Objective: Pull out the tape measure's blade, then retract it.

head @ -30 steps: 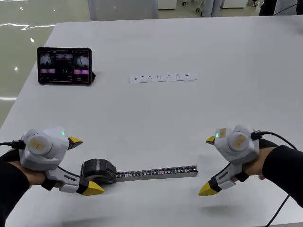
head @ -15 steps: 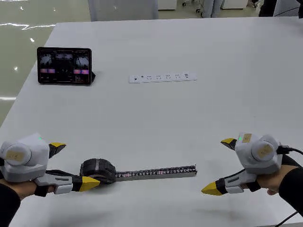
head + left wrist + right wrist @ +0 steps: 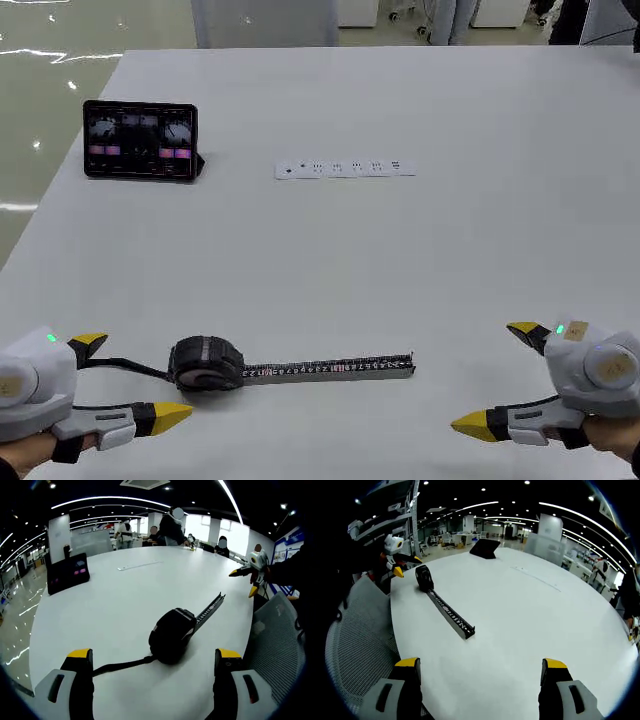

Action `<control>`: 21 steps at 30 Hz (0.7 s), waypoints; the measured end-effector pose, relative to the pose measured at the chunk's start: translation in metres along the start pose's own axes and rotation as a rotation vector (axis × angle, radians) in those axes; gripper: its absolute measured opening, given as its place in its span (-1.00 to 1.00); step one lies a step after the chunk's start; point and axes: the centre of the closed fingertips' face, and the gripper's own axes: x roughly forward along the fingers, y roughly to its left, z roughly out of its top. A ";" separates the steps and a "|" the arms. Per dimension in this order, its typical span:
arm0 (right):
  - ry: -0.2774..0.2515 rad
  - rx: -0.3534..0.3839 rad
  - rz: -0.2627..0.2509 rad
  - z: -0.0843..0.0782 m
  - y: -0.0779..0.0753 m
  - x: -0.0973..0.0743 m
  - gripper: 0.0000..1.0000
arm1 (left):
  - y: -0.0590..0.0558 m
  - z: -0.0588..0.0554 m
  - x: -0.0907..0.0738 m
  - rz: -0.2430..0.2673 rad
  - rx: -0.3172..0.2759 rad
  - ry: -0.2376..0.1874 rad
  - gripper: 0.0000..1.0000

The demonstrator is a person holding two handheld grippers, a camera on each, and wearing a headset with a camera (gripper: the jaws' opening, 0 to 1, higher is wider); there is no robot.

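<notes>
1. Table (image 3: 420, 250): white, broad; carries every item below.
2. Tape measure (image 3: 206, 363): black case, lying on the near left part of the table, just ahead of the left gripper and apart from both of its jaws. In the left gripper view the case (image 3: 172, 634) sits between the two yellow jaw tips, a little beyond them.
3. Blade (image 3: 330, 368): drawn out of the case, lying flat on the table and running toward the right gripper. Its end stops well short of that gripper. The right gripper view shows it (image 3: 450, 614) as a straight marked strip leading away to the case (image 3: 423, 577).
4. Cord (image 3: 120, 366): thin, black, running from the case toward the left gripper; whether it touches a jaw is hard to make out.
5. Left gripper (image 3: 130, 378): near left corner, jaws spread wide, holding nothing.
6. Right gripper (image 3: 495, 377): near right corner, jaws spread wide, holding nothing, well apart from the blade's end.
7. Tablet (image 3: 140, 139): propped upright at the far left, screen lit.
8. Power strip (image 3: 345, 168): white, flat, mid-table beyond the tape measure.
</notes>
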 end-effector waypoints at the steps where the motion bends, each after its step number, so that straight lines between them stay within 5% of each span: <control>1: 0.005 0.003 -0.006 -0.002 0.000 -0.002 0.98 | -0.001 0.000 -0.002 -0.001 -0.007 -0.007 0.98; 5: -0.005 0.017 -0.024 -0.008 0.003 -0.013 0.98 | -0.007 0.007 -0.008 -0.018 0.015 -0.059 0.98; 21: -0.012 0.065 -0.043 -0.028 0.003 -0.032 0.98 | -0.010 -0.006 -0.021 0.009 -0.006 -0.033 0.98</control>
